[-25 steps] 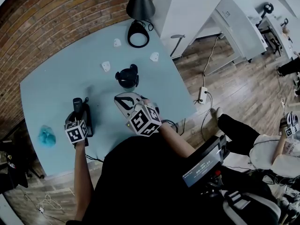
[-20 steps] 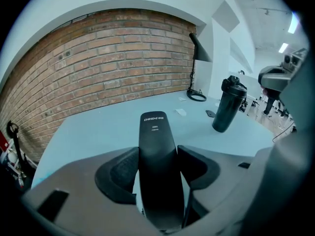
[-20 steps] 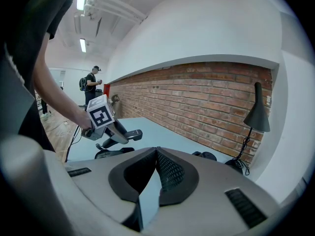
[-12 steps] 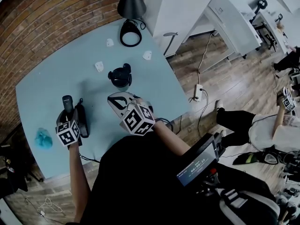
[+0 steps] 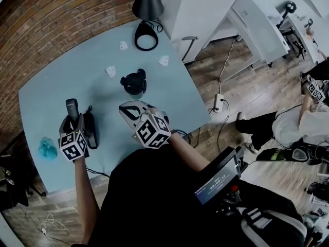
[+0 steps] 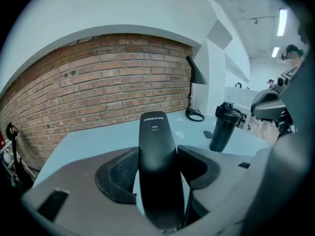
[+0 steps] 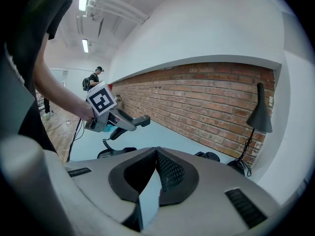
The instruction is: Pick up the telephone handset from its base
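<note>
The black telephone handset stands upright between the pads of my left gripper, which is shut on it. In the head view the handset sticks out past the left gripper, lifted off its black base on the light blue table. The right gripper view shows the handset in the air, with its coiled cord hanging to the base. My right gripper rests near the table's middle; its jaws meet at the tips, shut on nothing.
A black tumbler stands beyond the right gripper. A black lamp with a ring foot is at the far edge. Small white pieces lie nearby. A teal lump sits at the left. The brick wall backs the table.
My left gripper has risen with the handset, carrying it up off the base. The right gripper has stayed where it was.
</note>
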Tool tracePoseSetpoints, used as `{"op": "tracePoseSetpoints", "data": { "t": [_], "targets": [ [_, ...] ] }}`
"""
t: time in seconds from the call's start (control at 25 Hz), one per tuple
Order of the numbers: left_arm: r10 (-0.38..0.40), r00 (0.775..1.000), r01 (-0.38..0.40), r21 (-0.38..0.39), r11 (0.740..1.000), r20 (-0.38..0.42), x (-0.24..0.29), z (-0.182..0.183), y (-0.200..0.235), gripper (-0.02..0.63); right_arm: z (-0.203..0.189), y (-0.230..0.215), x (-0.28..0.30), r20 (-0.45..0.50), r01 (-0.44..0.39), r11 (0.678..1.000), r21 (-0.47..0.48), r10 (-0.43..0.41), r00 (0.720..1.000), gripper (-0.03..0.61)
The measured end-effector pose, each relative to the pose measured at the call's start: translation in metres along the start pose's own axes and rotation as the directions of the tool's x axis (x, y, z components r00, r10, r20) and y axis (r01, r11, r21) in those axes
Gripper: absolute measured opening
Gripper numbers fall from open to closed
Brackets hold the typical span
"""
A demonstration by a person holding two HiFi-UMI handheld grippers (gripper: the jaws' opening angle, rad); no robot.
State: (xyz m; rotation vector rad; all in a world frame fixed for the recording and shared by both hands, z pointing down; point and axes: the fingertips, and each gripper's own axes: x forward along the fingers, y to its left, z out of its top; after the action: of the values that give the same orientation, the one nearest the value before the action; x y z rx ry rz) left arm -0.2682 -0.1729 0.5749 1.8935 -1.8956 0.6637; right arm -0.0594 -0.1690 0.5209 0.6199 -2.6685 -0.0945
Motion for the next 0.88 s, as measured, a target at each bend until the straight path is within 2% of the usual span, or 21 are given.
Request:
{"op": "tracePoseSetpoints", "data": {
  "t": [0.2, 0.56, 0.88],
  "targets": [
    [-0.015, 0.998, 0.015, 0.005, 1.000, 0.066, -0.013, 0.025, -0.004, 0.276, -0.002, 0.005, -0.002, 0.002, -0.005, 1.000, 0.000, 0.005, 1.000, 0.009],
    [0.001, 0.981, -0.016, 0.079, 0.997, 0.194, -0.039, 0.081, -0.007, 0.278, -0.001, 0.008, 0.001, 0.006, -0.012, 1.000, -0.007, 0.012, 1.000, 0.009],
    [0.023, 0.951, -0.054, 0.093, 0.994, 0.307, -0.070, 0.126, -0.001, 0.278, 0.023, -0.009, -0.001, 0.060, 0.059, 0.998, -0.003, -0.059, 0.996, 0.009]
  ]
}}
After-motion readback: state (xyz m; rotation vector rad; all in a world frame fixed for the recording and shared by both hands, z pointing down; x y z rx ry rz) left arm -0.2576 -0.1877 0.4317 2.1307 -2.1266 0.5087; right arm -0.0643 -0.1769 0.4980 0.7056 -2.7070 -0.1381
